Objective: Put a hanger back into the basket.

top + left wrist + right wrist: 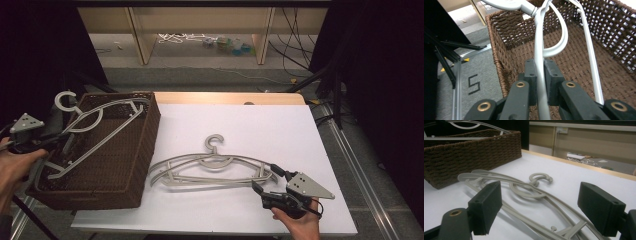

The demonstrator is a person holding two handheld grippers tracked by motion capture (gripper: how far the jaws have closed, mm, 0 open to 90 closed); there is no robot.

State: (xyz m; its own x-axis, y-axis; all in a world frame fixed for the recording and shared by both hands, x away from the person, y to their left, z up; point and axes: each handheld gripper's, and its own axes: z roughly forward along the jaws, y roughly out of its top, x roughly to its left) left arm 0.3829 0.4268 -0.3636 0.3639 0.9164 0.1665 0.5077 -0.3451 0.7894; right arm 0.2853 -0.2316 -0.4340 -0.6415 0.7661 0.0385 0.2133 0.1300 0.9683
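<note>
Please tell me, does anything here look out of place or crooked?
Yes. The hanger held by the left gripper lies tilted across the basket, its hook beyond the far rim. The basket itself overhangs the table's left edge.

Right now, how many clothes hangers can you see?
2. One hanger is clamped in the left gripper over the wicker basket; the other hanger lies on the white table, its end between the right gripper's open jaws.

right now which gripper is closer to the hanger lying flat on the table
Right. The right gripper has open jaws at the end of the table hanger; the left gripper is over the basket, clamping another hanger.
</note>
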